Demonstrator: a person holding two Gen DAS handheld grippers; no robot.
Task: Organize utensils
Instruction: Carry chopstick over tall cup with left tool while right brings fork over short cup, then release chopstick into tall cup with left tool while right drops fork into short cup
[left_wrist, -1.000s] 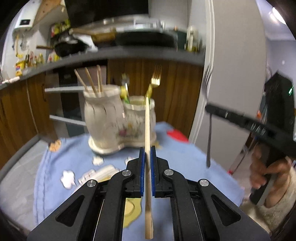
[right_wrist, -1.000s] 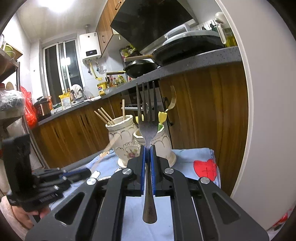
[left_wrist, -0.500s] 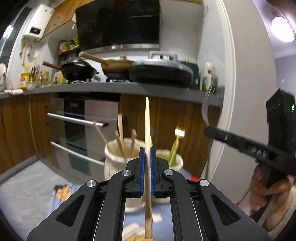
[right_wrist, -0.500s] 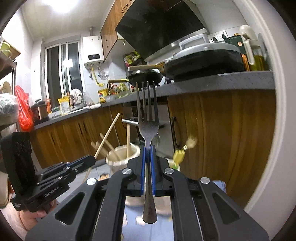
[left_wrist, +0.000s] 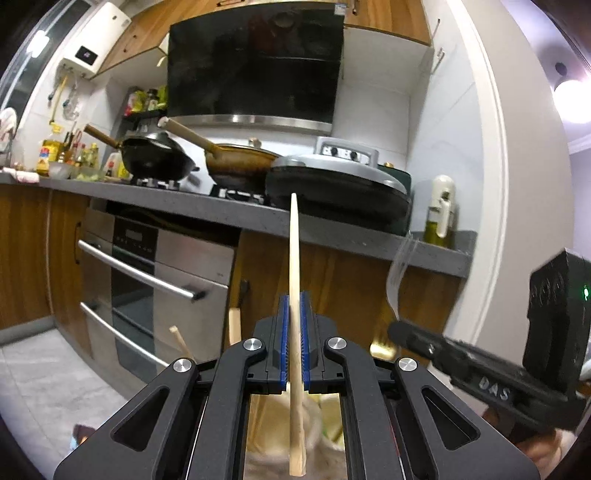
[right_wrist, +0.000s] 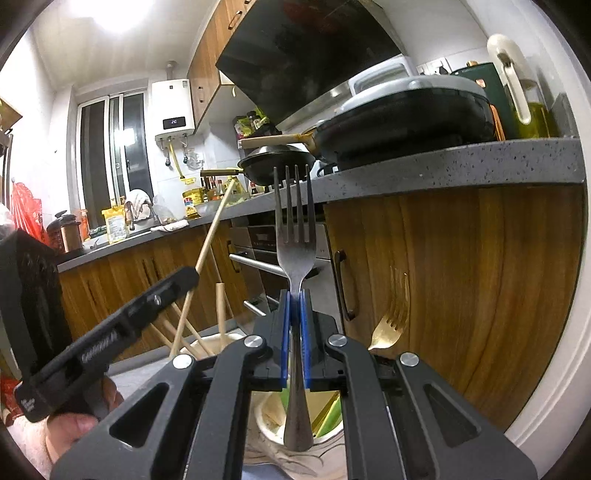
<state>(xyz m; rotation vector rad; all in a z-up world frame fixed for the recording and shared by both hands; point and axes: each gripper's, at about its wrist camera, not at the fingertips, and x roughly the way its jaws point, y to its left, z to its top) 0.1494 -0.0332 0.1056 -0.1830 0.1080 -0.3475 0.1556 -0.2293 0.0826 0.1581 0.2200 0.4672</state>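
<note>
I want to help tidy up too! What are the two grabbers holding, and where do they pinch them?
The left gripper pinches a wooden chopstick below its middle. The right gripper pinches a silver fork on its handle, just under the head.

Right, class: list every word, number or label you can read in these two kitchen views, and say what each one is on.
"20": lit display of the white water heater.
"DAS": white letters on the right gripper, seen from the left wrist.
Lettering on the left gripper: blurred, unreadable.
Bottle and packet labels on the counter: too small.
Oven panel: unreadable.
</note>
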